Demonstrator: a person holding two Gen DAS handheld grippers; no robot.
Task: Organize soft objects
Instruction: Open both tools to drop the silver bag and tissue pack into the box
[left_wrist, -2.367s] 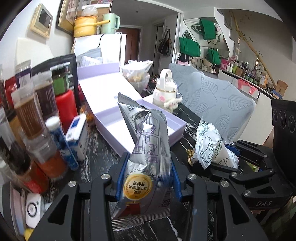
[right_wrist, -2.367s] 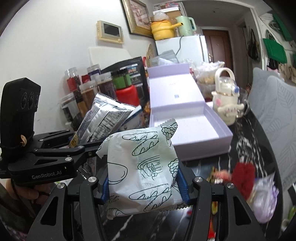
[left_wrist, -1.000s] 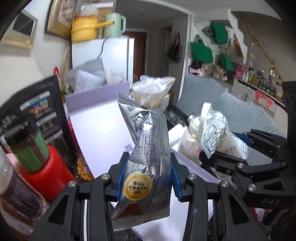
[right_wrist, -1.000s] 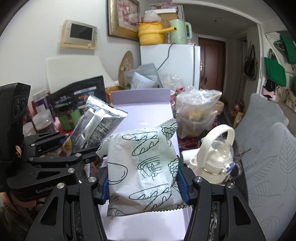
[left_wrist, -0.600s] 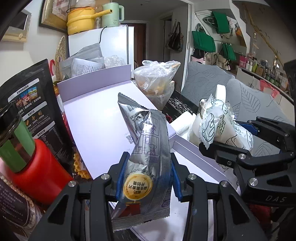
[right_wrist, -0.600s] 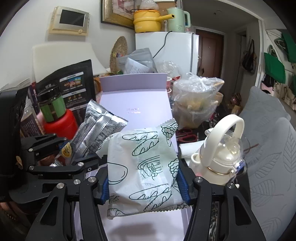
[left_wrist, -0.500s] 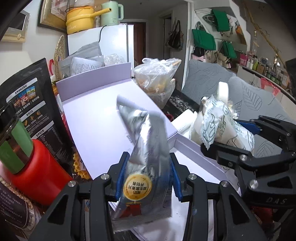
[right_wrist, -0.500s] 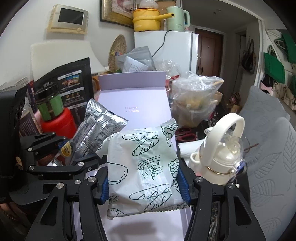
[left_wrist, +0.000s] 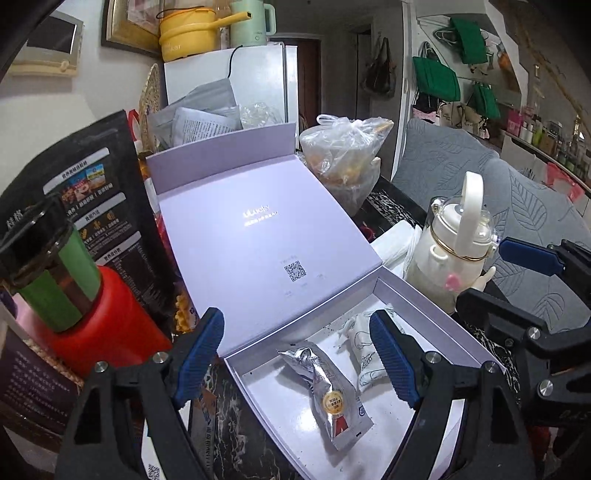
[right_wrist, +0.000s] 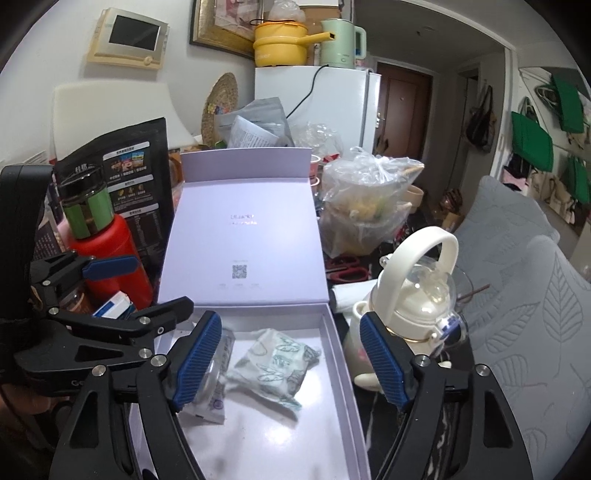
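Observation:
A silver snack pouch (left_wrist: 327, 395) lies flat in the open lilac box (left_wrist: 424, 306), with a white packet printed with green bread drawings (left_wrist: 364, 354) beside it on the right. The same white packet (right_wrist: 275, 363) and the silver pouch (right_wrist: 212, 400), partly hidden by a blue pad, show on the floor of the box (right_wrist: 334, 354) in the right wrist view. My left gripper (left_wrist: 297, 356) hovers above the box, its jaws opening and nothing between them. My right gripper (right_wrist: 291, 356) hangs over the box too, jaws opening, empty.
The box lid (left_wrist: 255, 229) leans back open. A red bottle with a green-banded jar (left_wrist: 70, 295) and a black pouch (left_wrist: 96, 192) stand left. A white kettle-shaped bottle (right_wrist: 417, 302) and a filled plastic bag (right_wrist: 365, 199) stand right. A grey leaf-pattern cushion (right_wrist: 535, 295) lies far right.
Both grippers have opened and let go of their packets. The silver pouch and the white packet have dropped into the lilac box.

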